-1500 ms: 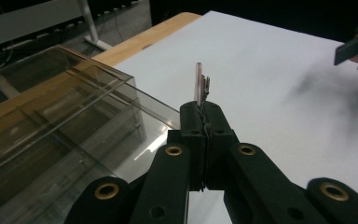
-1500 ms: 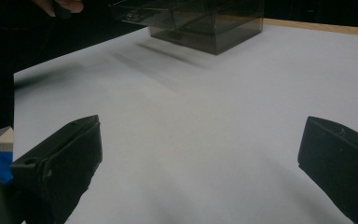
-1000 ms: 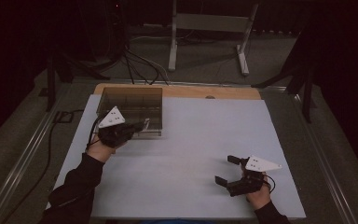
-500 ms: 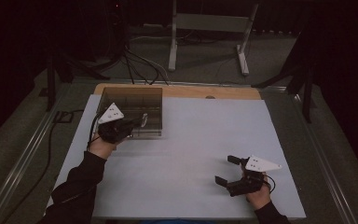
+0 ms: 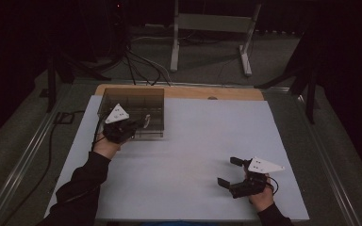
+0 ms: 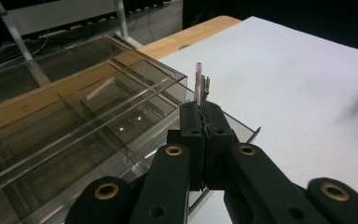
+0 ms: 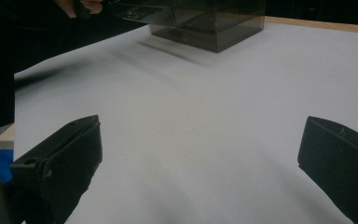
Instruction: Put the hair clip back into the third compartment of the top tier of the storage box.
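The room is dim, and all around the white tabletop (image 5: 193,155) it is almost black. In the right gripper view, soft blurry shadows lie ahead of the hand-held gripper (image 7: 200,154), whose near jaws look fuzzy. In the left gripper view, small bright glints shine on the clear plastic box (image 6: 74,130).
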Action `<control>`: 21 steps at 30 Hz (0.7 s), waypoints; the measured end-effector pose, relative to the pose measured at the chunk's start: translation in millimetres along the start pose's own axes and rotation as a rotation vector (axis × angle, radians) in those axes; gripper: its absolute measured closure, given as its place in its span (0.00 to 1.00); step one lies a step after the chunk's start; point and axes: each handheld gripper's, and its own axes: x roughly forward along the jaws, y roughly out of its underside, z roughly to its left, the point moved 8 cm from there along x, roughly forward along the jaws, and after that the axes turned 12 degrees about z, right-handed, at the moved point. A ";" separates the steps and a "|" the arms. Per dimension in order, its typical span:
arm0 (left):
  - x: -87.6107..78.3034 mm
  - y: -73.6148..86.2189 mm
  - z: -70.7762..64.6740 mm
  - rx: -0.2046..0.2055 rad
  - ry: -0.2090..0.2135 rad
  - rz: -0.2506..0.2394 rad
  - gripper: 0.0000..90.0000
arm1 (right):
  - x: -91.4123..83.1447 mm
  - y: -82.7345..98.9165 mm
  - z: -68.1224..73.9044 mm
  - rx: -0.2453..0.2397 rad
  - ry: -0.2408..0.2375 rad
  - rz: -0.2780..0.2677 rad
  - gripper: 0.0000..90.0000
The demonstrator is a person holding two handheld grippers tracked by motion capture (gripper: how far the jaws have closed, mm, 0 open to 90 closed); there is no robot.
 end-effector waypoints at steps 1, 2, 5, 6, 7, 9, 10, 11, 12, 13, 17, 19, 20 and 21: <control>1.1 0.0 -0.9 0.007 -0.005 0.004 1.00 | 0.0 0.0 0.0 0.001 0.001 0.000 0.00; 2.4 0.1 -1.6 0.014 -0.011 0.009 1.00 | -0.1 0.0 -0.1 0.001 0.001 -0.001 0.00; 5.0 0.4 -1.8 0.026 -0.037 0.024 1.00 | -0.1 0.2 -0.2 0.002 0.000 0.001 0.00; 8.1 1.9 -2.6 0.040 -0.063 0.052 1.00 | -0.1 0.2 -0.2 0.001 0.000 0.001 0.00; 9.0 2.3 -3.0 0.044 -0.071 0.059 1.00 | -0.2 0.0 0.1 0.000 0.001 0.000 0.00; 11.6 3.2 -5.0 0.060 -0.090 0.079 1.00 | -0.5 0.1 0.1 0.001 0.000 0.000 0.00; 12.5 3.3 -6.0 0.073 -0.104 0.085 1.00 | -0.7 0.2 -0.2 0.002 0.001 0.000 0.00; 13.2 3.3 -7.1 0.083 -0.106 0.090 1.00 | -0.8 0.3 -0.4 0.002 0.001 -0.001 0.00; 14.0 3.4 -7.9 0.085 -0.112 0.094 1.00 | -0.8 0.3 -0.6 0.004 0.001 -0.001 0.00; 14.2 3.1 -7.8 0.088 -0.124 0.096 1.00 | -1.0 0.2 -0.6 0.002 0.004 -0.002 0.00; 15.2 3.0 -5.6 0.085 -0.157 0.109 1.00 | -1.0 0.3 -0.4 0.003 0.004 -0.001 0.00; 15.6 3.0 -6.2 0.083 -0.153 0.106 1.00 | -1.1 0.3 -0.5 0.003 0.004 -0.001 0.00; 16.0 3.3 -6.4 0.087 -0.165 0.105 1.00 | -1.1 0.3 -0.5 0.003 0.003 -0.001 0.00; 16.6 4.0 -7.3 0.100 -0.174 0.109 1.00 | -1.1 0.4 -0.5 0.003 0.004 0.000 0.00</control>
